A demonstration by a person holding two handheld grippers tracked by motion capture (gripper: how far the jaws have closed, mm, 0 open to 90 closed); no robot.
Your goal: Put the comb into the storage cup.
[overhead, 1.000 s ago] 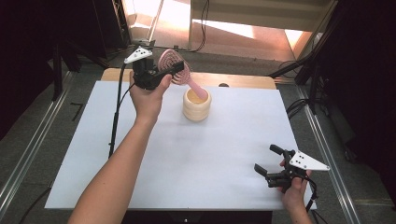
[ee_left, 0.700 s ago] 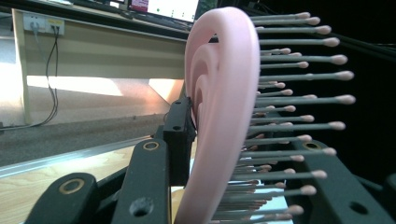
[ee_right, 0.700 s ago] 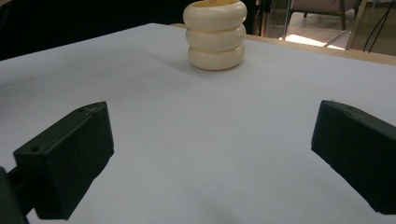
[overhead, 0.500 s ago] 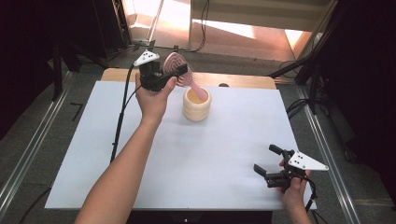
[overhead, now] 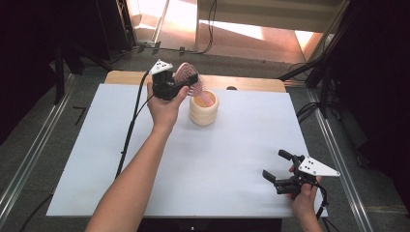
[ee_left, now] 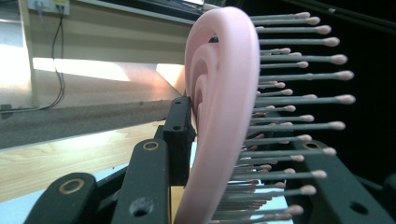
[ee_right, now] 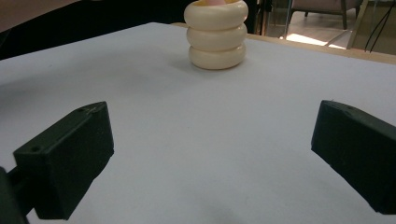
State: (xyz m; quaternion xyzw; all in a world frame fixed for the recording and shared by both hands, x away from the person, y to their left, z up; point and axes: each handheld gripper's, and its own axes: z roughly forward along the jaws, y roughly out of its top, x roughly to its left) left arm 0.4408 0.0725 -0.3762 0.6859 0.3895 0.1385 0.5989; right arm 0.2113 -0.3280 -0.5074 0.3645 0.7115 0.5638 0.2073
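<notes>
- So, the biggest thing I see is the white table (overhead: 145,159). It has a wooden strip along its far edge.
- Next comes my left arm, which reaches far across the table from the bottom of the high view.
- At the end of it, my left gripper (overhead: 186,83) sits near the far edge, just beside the cup.
- Its jaws are pressed onto the pink hairbrush (overhead: 186,77), one on each side of the brush head.
- From the left gripper view, the hairbrush (ee_left: 224,116) stands up between the jaws. One jaw touches its smooth pink back, and its bristles point out toward the other jaw.
- The cream cup (overhead: 203,108) looks like three fat rings in a stack. It stands upright near the far middle of the table.
- The pink handle of the brush goes down into the top of the cup.
- My right gripper (overhead: 280,166) rests low at the near right corner, well apart from the cup.
- Its jaws are spread wide with nothing between them.
- From the right gripper view, the cup (ee_right: 215,35) stands far ahead between the two black jaws.
</notes>
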